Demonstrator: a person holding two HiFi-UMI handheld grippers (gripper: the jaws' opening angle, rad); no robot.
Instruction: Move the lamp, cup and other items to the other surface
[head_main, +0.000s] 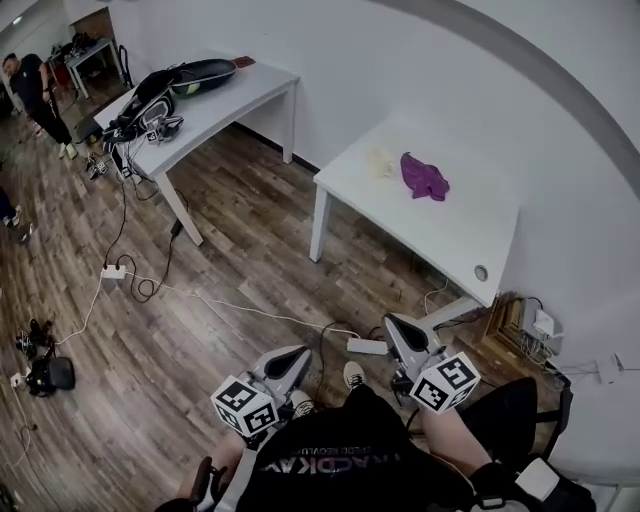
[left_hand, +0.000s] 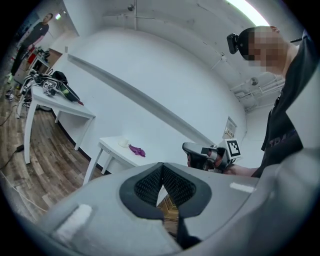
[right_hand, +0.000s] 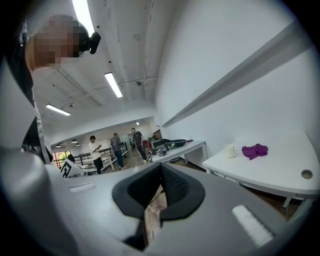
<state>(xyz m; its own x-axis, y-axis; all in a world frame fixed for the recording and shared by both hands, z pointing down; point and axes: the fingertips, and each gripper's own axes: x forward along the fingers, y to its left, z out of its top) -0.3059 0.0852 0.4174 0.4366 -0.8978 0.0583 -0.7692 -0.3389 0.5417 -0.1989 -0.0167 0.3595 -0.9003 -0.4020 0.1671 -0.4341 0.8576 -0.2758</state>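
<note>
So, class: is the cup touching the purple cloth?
Apart. The right gripper view shows bare tabletop between the cup and the purple cloth.

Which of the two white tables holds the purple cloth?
The nearer table: the cloth lies on it beside a cup. The far table carries a pan and dark gear instead.

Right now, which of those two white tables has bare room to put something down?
The near table has most: from the purple cloth and pale cup at its far end to the round cable hole, it is bare. The far table is crowded with a black bag, dark pan and cables; only its end by the wall is free.
</note>
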